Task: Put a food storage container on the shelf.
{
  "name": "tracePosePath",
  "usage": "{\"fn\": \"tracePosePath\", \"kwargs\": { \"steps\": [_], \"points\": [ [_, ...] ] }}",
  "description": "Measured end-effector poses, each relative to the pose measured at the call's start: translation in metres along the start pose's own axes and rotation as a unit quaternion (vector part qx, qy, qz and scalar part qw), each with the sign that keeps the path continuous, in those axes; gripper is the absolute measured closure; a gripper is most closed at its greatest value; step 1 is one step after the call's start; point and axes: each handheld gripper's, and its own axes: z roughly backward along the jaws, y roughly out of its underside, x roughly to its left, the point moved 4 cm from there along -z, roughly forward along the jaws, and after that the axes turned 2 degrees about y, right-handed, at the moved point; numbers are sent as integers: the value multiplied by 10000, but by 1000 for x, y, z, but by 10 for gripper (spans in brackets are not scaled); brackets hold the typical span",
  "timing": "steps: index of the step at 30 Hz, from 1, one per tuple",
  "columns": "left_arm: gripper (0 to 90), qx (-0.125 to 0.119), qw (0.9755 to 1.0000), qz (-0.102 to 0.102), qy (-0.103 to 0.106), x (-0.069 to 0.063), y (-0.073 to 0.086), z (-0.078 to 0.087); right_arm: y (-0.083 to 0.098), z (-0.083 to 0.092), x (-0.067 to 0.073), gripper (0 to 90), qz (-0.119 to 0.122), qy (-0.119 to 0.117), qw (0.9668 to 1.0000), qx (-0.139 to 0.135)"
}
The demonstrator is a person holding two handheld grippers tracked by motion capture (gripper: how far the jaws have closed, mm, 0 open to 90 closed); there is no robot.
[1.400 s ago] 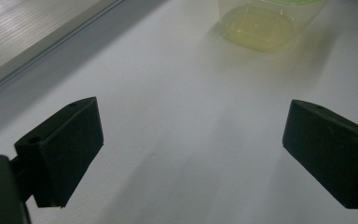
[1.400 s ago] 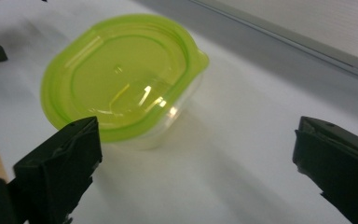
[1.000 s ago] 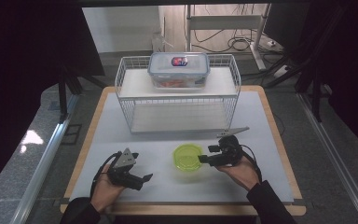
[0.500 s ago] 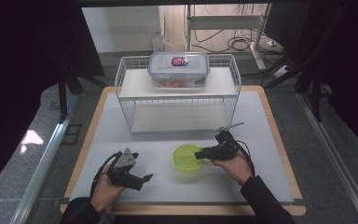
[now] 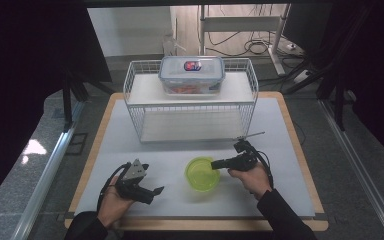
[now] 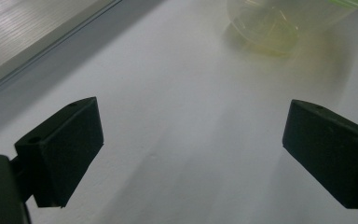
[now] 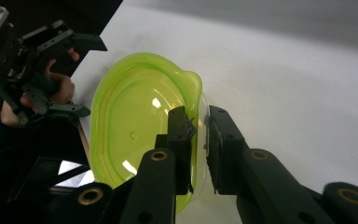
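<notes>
A translucent green bowl stands on the white mat near the front middle. My right gripper reaches in from the bowl's right. One jaw is inside the rim and the other outside; they have just been closing and now pinch the rim's wall. At the front left my left gripper lies low over the mat, wide open with nothing between its jaws. It points toward the bowl, which stands well ahead of it.
A white wire rack stands at the back of the mat. A clear lidded food container sits on its top shelf. The white mat lies on a wooden table with bare room right of the bowl.
My right hand has slid left to the bowl, and its jaws have narrowed onto the rim. The left hand and gripper have stayed put.
</notes>
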Motion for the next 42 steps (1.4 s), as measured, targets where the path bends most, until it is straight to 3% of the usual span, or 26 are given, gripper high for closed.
{"fn": "tracePosePath", "kwargs": {
  "steps": [5, 11, 23, 42],
  "points": [
    [51, -7, 10000, 3, 1, 0, 0, 0, -1, -1, 8, 818, 73, -65, 9999, -55],
    [51, -6, 10000, 5, -1, 0, 0, 0, -5, 1, 10, 822, 123, 13, 9998, -170],
    [51, -63, 10000, 16, -30, 1, 0, 1, -17, 17, 13, 822, 83, -198, 9984, -531],
    [51, -94, 9999, -6, -48, 1, -1, 3, -68, 63, 42, 822, 373, -307, 9922, -1147]
  ]
}}
